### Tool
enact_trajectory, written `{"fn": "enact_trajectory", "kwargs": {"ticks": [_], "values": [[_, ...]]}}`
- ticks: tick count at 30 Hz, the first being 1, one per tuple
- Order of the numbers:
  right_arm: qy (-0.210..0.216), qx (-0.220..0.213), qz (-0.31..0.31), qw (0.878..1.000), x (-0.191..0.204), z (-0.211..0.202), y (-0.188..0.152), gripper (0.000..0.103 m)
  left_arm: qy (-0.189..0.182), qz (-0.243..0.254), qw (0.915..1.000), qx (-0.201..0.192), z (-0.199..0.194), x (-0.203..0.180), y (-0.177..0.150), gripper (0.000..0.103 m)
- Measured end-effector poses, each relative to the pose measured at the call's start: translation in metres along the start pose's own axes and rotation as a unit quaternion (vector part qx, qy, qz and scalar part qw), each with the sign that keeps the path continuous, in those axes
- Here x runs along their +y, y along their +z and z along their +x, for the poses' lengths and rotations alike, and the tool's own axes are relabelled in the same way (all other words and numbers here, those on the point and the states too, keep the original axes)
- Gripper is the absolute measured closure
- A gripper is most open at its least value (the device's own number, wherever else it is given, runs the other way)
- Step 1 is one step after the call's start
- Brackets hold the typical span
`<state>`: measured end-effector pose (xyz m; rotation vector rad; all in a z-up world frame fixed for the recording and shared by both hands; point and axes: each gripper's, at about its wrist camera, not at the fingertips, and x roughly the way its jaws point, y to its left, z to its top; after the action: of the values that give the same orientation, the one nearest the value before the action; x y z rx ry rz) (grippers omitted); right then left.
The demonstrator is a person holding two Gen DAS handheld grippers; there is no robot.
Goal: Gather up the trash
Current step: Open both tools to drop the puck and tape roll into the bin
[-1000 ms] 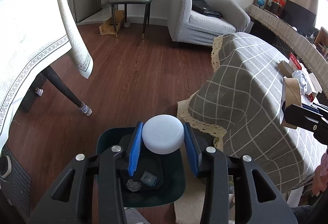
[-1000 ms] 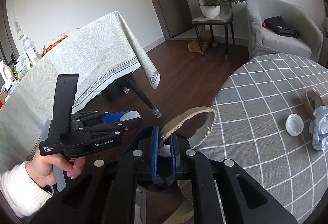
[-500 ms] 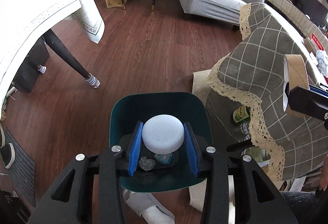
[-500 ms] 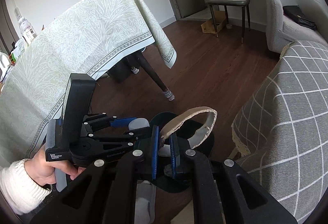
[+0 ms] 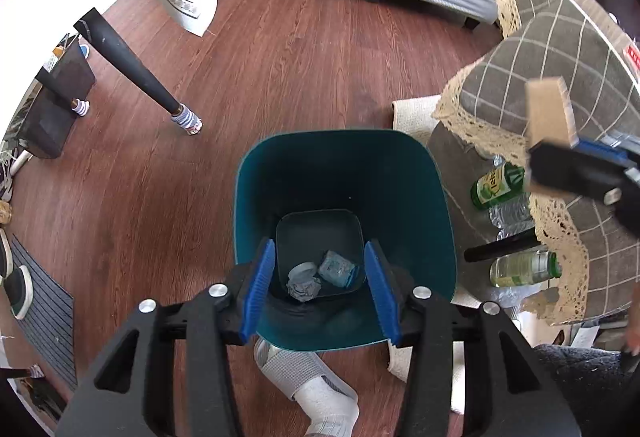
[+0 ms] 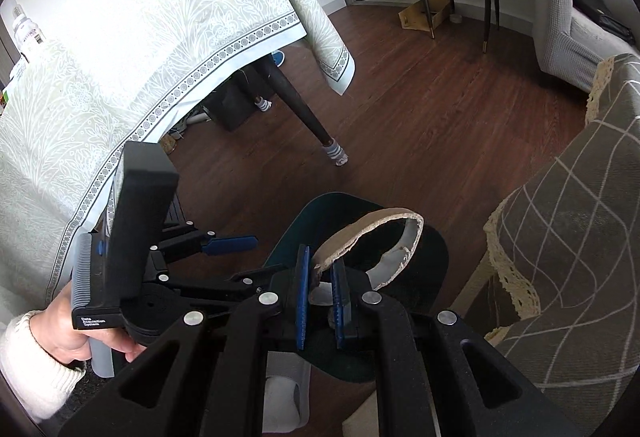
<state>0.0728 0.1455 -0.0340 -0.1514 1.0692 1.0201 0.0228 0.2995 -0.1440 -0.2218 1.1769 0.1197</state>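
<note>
A teal trash bin stands on the wood floor. In its bottom lie a white lid, a crumpled grey paper and a light blue wrapper. My left gripper is open and empty right above the bin. My right gripper is shut on a cardboard tape ring and holds it over the bin's rim. The ring also shows in the left wrist view, at the right. The left gripper shows in the right wrist view, open.
A round table with a grey checked cloth stands right of the bin, with bottles under it. A table with a pale green cloth and a dark leg is at the left. A slipper lies by the bin.
My left gripper opened and the white lid fell into the bin. Both grippers moved lower over the bin. The right gripper still holds the tape ring.
</note>
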Motion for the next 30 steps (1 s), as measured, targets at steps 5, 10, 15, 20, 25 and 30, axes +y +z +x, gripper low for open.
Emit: {"fn": "enact_trajectory", "kwargs": {"ticks": [5, 10, 15, 20, 25, 30], "values": [[-0.003, 0.020, 0.002, 1.000, 0.002, 0.019, 0.000, 0.093, -0.004, -0.014, 0.9998, -0.016, -0.010, 0.013, -0.001, 0.047], [-0.007, 0.046, 0.005, 0.999, 0.001, 0.041, -0.004, 0.093, -0.007, -0.025, 0.9987, -0.044, -0.027, 0.023, 0.003, 0.041], [-0.009, 0.071, 0.013, 0.997, -0.001, 0.063, -0.009, 0.093, -0.011, -0.034, 0.9964, -0.077, -0.047, 0.028, 0.008, 0.041], [-0.005, 0.098, 0.026, 0.995, -0.003, 0.084, -0.015, 0.093, -0.018, -0.045, 0.9927, -0.110, -0.062, 0.033, 0.012, 0.042], [-0.006, 0.132, 0.035, 0.991, -0.004, 0.106, -0.021, 0.093, -0.016, -0.044, 0.9882, -0.146, -0.080, 0.032, 0.016, 0.049], [-0.007, 0.167, 0.037, 0.985, -0.005, 0.121, -0.033, 0.085, -0.031, -0.042, 0.9838, -0.171, -0.094, 0.026, 0.022, 0.059]]}}
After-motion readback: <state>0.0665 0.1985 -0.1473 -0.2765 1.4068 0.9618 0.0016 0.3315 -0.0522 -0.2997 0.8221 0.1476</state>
